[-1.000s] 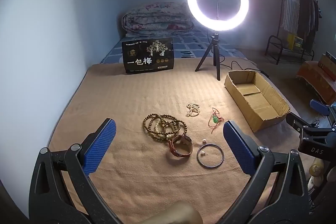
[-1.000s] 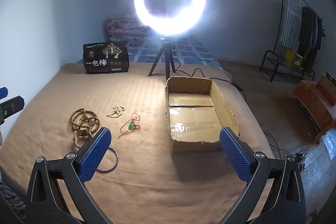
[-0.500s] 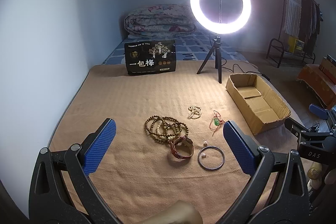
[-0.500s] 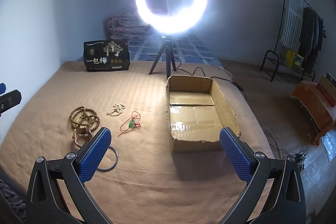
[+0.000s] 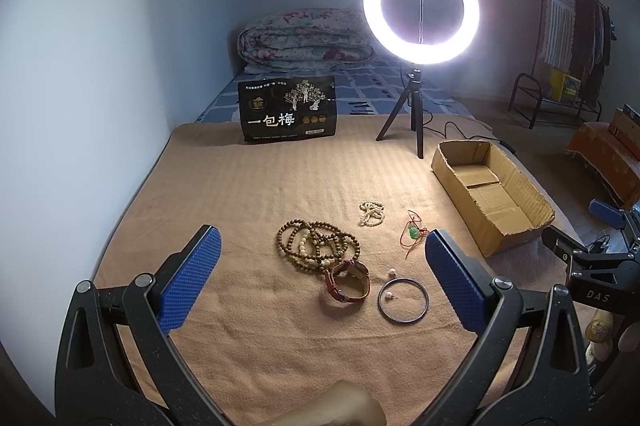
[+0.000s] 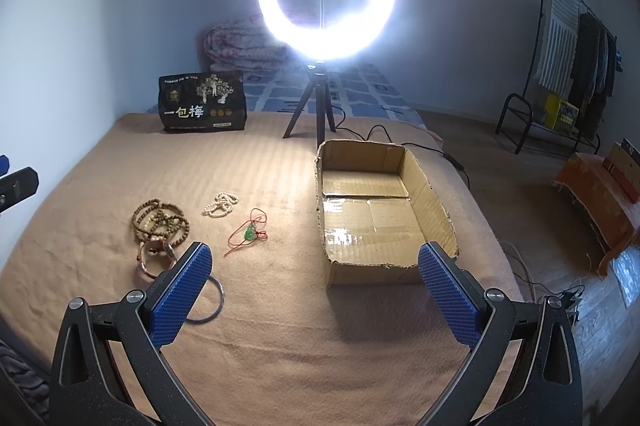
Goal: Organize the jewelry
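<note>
A: Status, left to right?

B: Left hand-held gripper (image 5: 318, 276) released, blue pads wide apart, nothing between them, hovering over the tan blanket (image 5: 248, 194) on the bed. A bit of a hand (image 5: 336, 404) shows at the bottom edge of that view.

A: Jewelry?

B: All loose on the blanket. Brown bead strands (image 5: 316, 246) piled in overlapping loops. Just in front of them and touching, a watch with a reddish-brown strap (image 5: 349, 280). Right of the watch, a thin dark bangle (image 5: 403, 300) lying flat, one small pearl (image 5: 387, 297) inside its ring, another pearl (image 5: 392, 271) just outside it. Further back, a small heap of white beads (image 5: 372, 212). Right of that, a red cord with a green pendant (image 5: 413, 232).

A: Box?

B: Open cardboard box (image 6: 434, 202) right of the jewelry, well apart from it. Nothing inside.

A: Right side?

B: Right hand-held gripper (image 6: 314, 292) also released, pads spread, holding nothing. Its left pad covers part of the bangle in the right wrist view; contact can't be judged.

A: Background?

B: Black bag with white characters (image 5: 289, 110) standing at the blanket's far edge, lit ring light on a tripod (image 5: 420, 8) right of it, folded quilt (image 5: 306, 40) behind, clothes rack (image 6: 568, 66) far right.
</note>
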A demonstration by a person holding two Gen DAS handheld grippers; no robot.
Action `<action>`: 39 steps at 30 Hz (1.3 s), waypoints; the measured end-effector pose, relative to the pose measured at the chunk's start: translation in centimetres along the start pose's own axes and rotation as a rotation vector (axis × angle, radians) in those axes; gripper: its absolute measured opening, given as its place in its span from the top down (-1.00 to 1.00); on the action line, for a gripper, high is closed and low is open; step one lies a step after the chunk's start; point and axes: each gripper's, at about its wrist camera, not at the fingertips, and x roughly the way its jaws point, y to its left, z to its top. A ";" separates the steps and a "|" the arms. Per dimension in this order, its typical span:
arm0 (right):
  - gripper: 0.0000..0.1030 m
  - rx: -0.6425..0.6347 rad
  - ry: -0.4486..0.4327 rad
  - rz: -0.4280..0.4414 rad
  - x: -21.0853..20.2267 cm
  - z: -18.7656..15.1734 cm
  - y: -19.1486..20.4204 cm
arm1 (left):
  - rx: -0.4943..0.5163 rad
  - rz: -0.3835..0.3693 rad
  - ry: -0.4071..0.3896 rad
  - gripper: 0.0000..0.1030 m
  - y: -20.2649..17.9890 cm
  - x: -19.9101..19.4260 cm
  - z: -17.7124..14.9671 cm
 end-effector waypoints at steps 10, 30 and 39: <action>-0.99 -0.001 0.003 0.001 0.0 -0.1 -0.1 | -0.001 0.000 0.000 -1.00 0.3 0.1 0.0; -0.99 0.006 0.020 0.007 0.2 -0.1 -0.2 | 0.003 0.001 0.005 -1.00 0.2 0.4 -0.4; -0.99 0.003 0.028 0.011 0.3 -0.1 -0.1 | 0.003 0.005 0.009 -1.00 0.2 0.7 -0.8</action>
